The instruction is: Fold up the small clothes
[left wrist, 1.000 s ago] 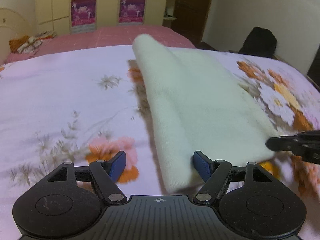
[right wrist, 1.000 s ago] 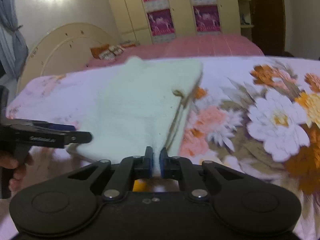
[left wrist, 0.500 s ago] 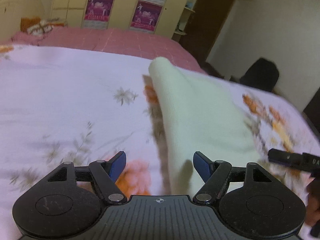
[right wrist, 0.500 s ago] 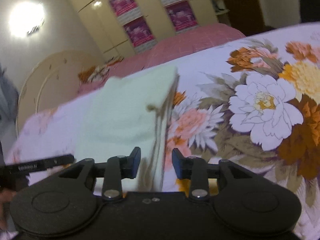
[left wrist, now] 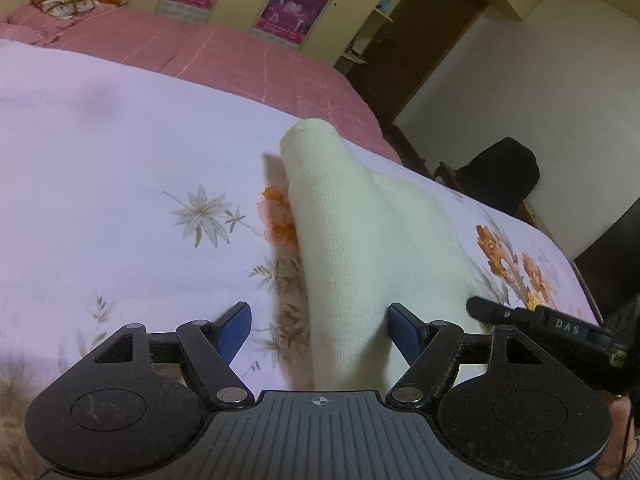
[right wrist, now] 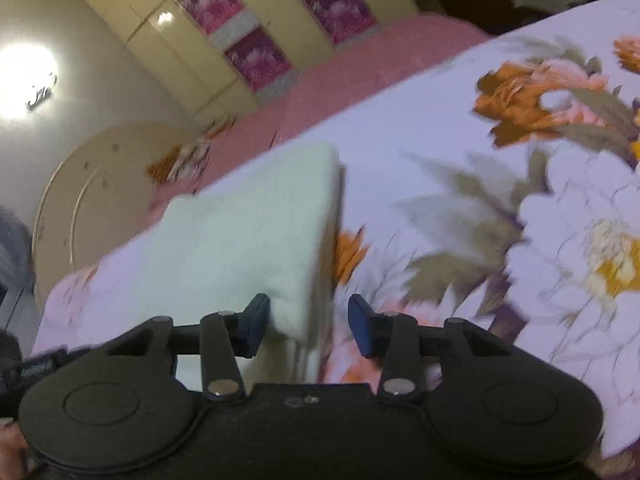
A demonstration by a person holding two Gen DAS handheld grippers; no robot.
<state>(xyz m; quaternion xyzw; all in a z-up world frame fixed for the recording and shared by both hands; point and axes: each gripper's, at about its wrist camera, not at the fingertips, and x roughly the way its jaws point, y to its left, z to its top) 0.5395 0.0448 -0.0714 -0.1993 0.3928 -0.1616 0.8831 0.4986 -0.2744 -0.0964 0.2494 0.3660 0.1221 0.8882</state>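
Left gripper (left wrist: 319, 330): jaws spread wide, blue pads (left wrist: 236, 330) clear of any fabric on the inner faces, nothing clamped. The cream cloth (left wrist: 360, 240) lies folded on the floral bedsheet (left wrist: 120, 160), running from the gap between the left gripper's fingers away toward 12 o'clock, where its rounded far end stands raised off the sheet. The near corner of the cloth passes between the two pads, closer to the pad at 3 o'clock; whether it touches that pad cannot be told. At 3 o'clock in the left wrist view, one black finger of the right gripper (left wrist: 520, 320) reaches in just beside the cloth's right edge, marked with the letters "DAS". Right gripper (right wrist: 308, 326): jaws likewise parted, holding nothing. In the right wrist view the cloth (right wrist: 248, 240) occupies the 11 to 12 o'clock sector, its near corner sitting between the fingers and against or just beside the pad at 9 o'clock; the view is blurred, so contact there cannot be confirmed. The cloth's right edge shows stacked layers hanging down toward the sheet. The left gripper (right wrist: 40, 366) appears at 9 o'clock as a dark blurred shape. Surroundings: a pink blanket (left wrist: 240, 56) covers the bed beyond the sheet at 12 o'clock, a yellow wardrobe (left wrist: 320, 0) with purple panels stands behind it, and a dark chair (left wrist: 500, 176) sits at 2 o'clock against the white wall. A curved headboard (right wrist: 100, 184) shows at 10 o'clock in the right wrist view beneath a bright wall lamp (right wrist: 28, 80).
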